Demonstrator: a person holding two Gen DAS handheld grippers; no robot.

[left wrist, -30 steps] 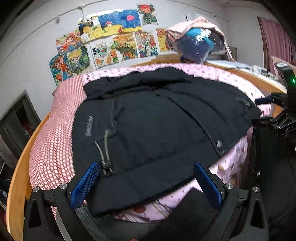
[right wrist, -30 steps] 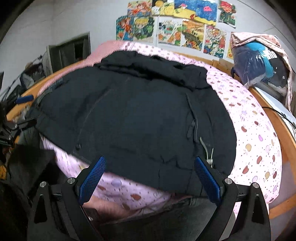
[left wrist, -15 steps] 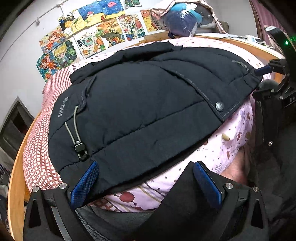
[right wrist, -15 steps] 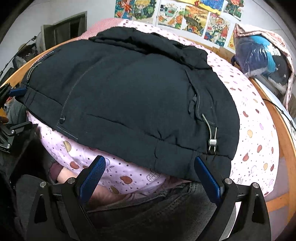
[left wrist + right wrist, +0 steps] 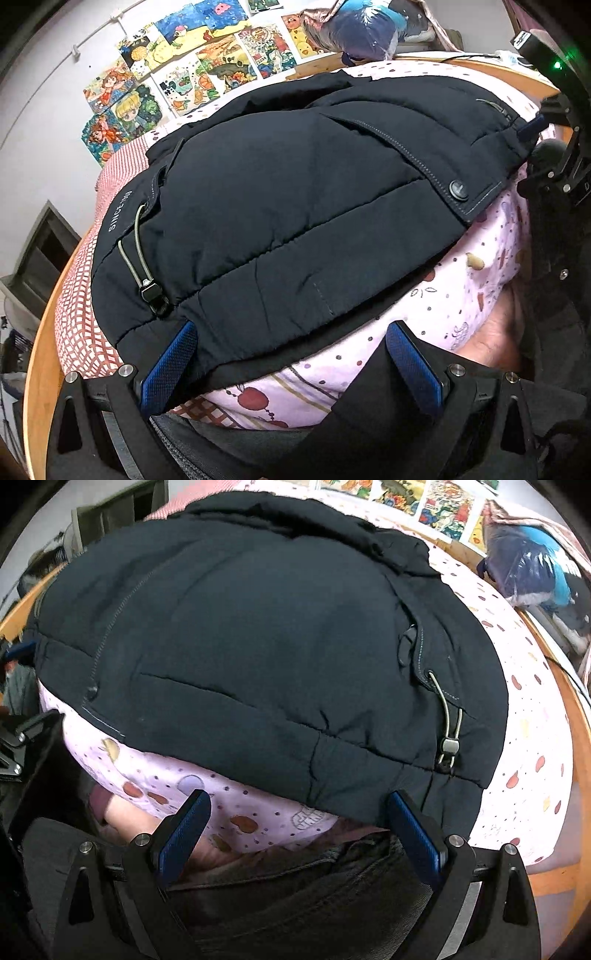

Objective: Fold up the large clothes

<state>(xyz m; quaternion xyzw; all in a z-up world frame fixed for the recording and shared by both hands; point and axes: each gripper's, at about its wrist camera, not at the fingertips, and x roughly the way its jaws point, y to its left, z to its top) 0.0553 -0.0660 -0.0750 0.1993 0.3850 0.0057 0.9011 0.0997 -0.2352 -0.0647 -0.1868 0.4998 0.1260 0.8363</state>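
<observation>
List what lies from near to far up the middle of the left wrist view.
left gripper → pink bedsheet edge → black jacket → drawings on the wall

My left gripper (image 5: 291, 360) has its jaws spread at the jacket (image 5: 295, 206) hem, lower frame. The right gripper (image 5: 554, 122) blocks the right edge. Bare bedspread (image 5: 74, 325) at lower left offers passage.

The left gripper (image 5: 291, 354) has its jaws spread wide, blue pads (image 5: 170, 362) angled outward and nothing between them. The right gripper (image 5: 299, 827) is likewise spread, its blue pads (image 5: 415, 843) apart and bare. In the left wrist view the right gripper (image 5: 554, 147) shows at the far right edge.
</observation>
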